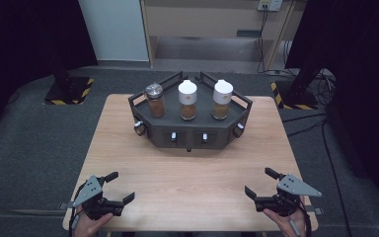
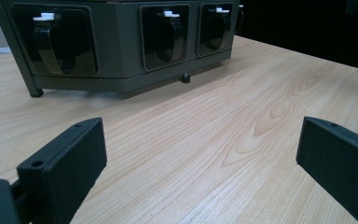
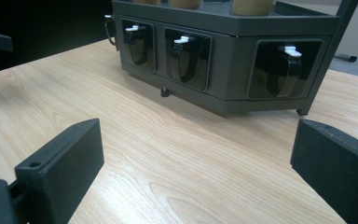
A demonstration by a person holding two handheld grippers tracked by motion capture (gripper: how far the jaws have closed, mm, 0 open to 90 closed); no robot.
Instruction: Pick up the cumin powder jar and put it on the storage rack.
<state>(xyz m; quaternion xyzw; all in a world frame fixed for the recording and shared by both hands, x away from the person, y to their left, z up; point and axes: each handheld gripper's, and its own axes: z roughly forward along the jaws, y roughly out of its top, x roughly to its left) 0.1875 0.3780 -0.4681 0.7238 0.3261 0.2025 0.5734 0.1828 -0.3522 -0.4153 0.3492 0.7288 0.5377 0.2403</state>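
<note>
Spice rack [image 1: 190, 133] — dark, angular, three jars [image 1: 188, 100] on top — both grippers' jaws spread wide.

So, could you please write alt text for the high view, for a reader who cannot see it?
A dark rack holding three spice jars stands at the far side of a wooden table. At the near edge, a person's hands hold the left claw and right claw, both open and empty.

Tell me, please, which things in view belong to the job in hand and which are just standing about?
In the job: the dark rack, its three spice jars, left gripper and right gripper, both open and empty near the table's front edge.

Standing about: the striped stand bases, floor cables, the cabinet behind.
</note>
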